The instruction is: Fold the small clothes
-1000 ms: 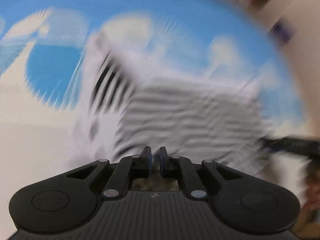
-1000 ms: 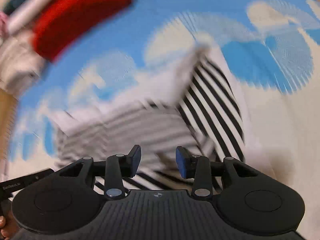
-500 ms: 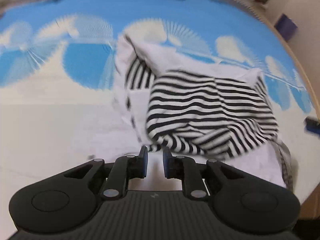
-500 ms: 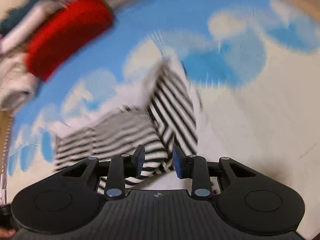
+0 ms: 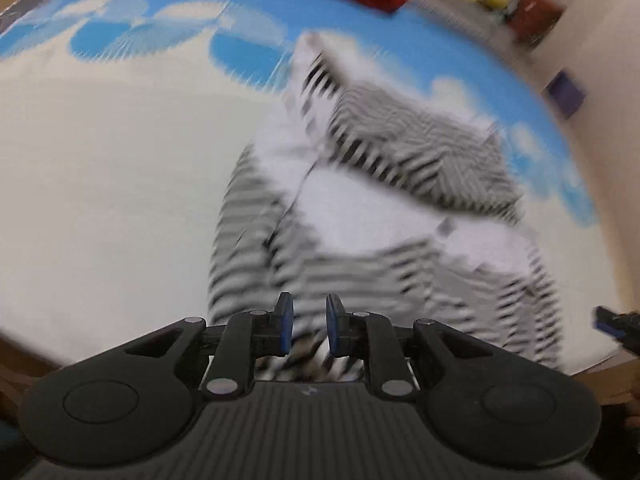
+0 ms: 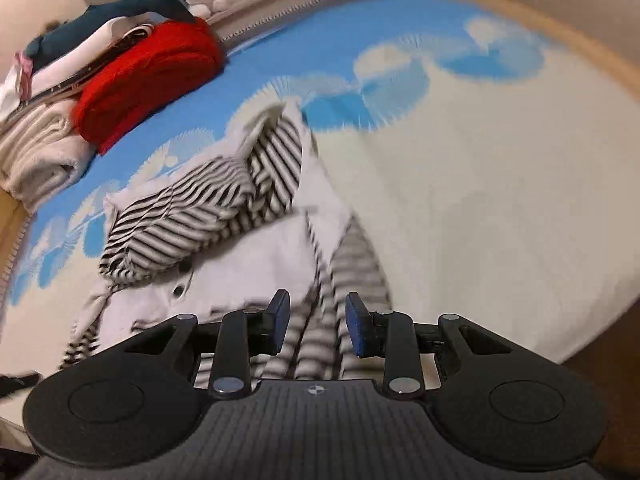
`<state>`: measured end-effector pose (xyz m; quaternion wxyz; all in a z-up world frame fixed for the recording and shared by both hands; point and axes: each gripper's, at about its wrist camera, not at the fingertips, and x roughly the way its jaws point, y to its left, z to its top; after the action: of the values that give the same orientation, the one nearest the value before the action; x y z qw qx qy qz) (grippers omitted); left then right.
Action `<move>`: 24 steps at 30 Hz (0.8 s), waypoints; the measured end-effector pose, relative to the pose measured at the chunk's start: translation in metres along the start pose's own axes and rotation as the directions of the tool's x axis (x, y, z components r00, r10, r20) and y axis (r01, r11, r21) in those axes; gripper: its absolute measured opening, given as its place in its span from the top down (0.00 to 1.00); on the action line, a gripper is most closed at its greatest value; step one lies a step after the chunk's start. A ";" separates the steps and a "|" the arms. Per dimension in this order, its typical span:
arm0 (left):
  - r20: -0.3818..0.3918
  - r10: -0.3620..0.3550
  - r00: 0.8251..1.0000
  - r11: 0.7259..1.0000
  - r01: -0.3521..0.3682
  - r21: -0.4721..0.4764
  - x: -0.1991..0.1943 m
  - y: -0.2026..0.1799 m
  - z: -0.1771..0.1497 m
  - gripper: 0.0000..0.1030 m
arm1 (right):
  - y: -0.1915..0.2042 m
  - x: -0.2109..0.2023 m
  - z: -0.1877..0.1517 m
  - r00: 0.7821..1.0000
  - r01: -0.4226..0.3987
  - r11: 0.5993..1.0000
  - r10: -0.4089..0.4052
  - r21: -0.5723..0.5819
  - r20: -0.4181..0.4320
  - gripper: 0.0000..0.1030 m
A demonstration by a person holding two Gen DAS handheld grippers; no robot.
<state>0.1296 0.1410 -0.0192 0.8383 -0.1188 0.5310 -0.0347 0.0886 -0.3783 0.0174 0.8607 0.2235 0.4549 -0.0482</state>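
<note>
On the blue-and-cream blanket [image 6: 500, 184] the striped garment [image 6: 208, 216] is lying half folded, and I am holding my left gripper [image 5: 307, 330] and right gripper [image 6: 317, 322] above its near edge, both with jaws spread, pinching nothing. Beyond it, a red garment [image 6: 148, 76] is sitting.

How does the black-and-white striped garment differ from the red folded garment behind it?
The black-and-white striped garment lies spread and rumpled mid-blanket, partly folded; the red folded garment sits bundled compactly at the blanket's far edge beside a clothes pile. The striped one is patterned with white panels; the red one is plain. Both rest on the blue-and-cream blanket.
</note>
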 end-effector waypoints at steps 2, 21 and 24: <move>-0.004 0.024 1.000 1.000 -0.024 0.012 0.003 0.003 -0.010 0.82 | -0.004 0.005 -0.007 0.999 0.014 1.000 -0.014 0.005 -0.041 0.68; -0.124 0.040 0.991 0.976 -0.065 -0.206 0.040 0.044 -0.024 0.52 | -0.026 0.065 -0.043 0.961 0.119 0.992 -0.123 -0.032 -0.247 0.56; -0.144 0.033 0.989 0.976 -0.063 -0.209 0.046 0.042 -0.024 0.52 | -0.024 0.073 -0.048 0.952 0.118 0.992 -0.126 -0.045 -0.280 0.55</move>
<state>0.1254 0.1691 -0.0798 0.7821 -0.1922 0.5917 0.0346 0.0879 -0.3701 -0.0727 0.7853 0.1877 0.5867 -0.0627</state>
